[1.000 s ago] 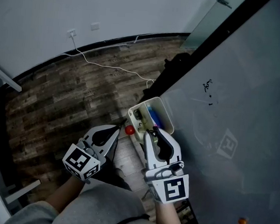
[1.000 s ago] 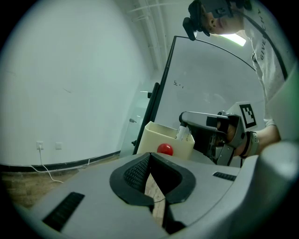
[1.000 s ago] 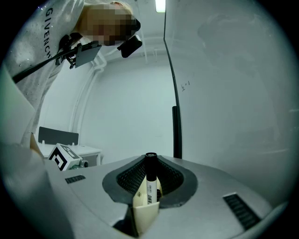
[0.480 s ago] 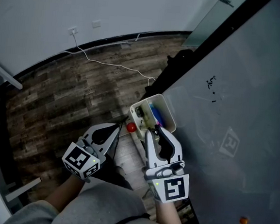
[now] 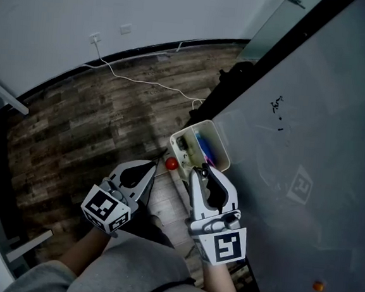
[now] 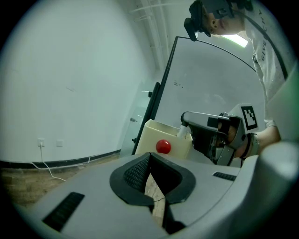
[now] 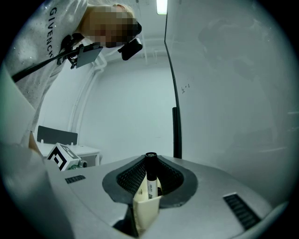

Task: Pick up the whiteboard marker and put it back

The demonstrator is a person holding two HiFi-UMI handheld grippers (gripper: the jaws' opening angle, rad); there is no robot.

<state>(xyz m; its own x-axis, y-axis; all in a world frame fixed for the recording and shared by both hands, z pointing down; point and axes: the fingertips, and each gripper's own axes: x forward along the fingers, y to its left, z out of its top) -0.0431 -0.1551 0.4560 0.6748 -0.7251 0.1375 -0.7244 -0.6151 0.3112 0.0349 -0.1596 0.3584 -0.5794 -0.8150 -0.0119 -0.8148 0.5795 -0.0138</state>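
Down at the whiteboard's (image 5: 324,123) lower edge, holding the marker (image 7: 150,175) upright in the right gripper (image 5: 202,172), jaws pinched on its barrel, black cap uppermost. Keeping its lower end behind the cream wall of the bin (image 5: 222,153) that hangs on the board's edge; cannot tell whether the tip is inside or only beside the rim. Seeing a blue pen (image 5: 201,147) lying in that bin and a red ball (image 5: 171,163) stuck on its outer face, just left of the right jaws. Carrying the left gripper (image 5: 155,165) low over the wooden floor (image 5: 95,128), pointed toward the red ball but short of it, jaws pressed together at the tips with nothing between them, only floorboards showing through the gap behind. Against a second ago, finding almost nothing changed: both grippers in the same spots in the head view, same pinch on the marker, same closed left jaws. Noting only a slight drift of the picture, with bin and the small scribble (image 5: 278,107) on the board sitting a touch higher and further right than before.
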